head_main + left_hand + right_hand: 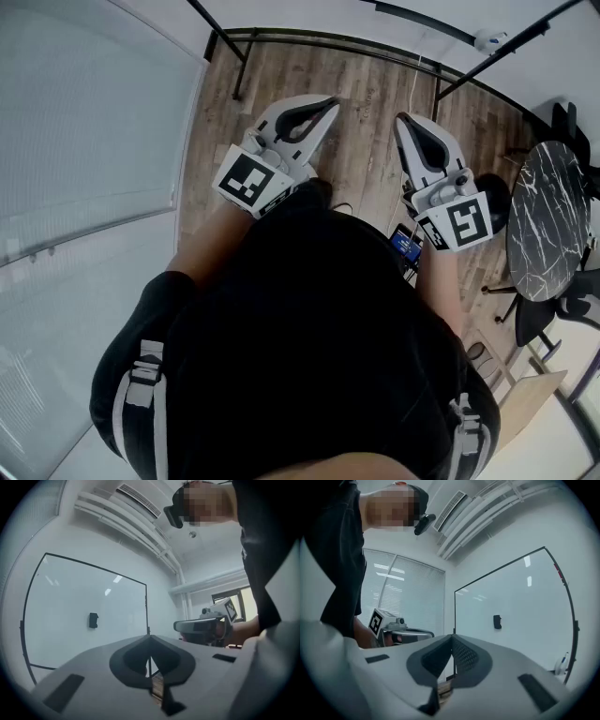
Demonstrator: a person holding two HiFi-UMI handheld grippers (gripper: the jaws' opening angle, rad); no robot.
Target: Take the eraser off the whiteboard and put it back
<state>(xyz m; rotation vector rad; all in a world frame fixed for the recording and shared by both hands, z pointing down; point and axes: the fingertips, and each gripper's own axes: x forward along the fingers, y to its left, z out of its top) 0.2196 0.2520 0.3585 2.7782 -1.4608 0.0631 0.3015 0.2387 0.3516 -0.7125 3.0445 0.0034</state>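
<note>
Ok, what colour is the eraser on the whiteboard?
The eraser is black; the left gripper view shows it best.

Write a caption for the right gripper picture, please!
Shut white right gripper faces the black-framed whiteboard, where the small black eraser hangs untouched.

A round black marble table [548, 220] with white veins stands on a wood-plank floor [375, 103], with a dark chair [536, 317] just beside the table. The walls [93, 541] are plain white. Closed blinds [410, 604] cover a window. A slatted vent [138, 499] and white pipes [122, 520] run along the ceiling.
</note>
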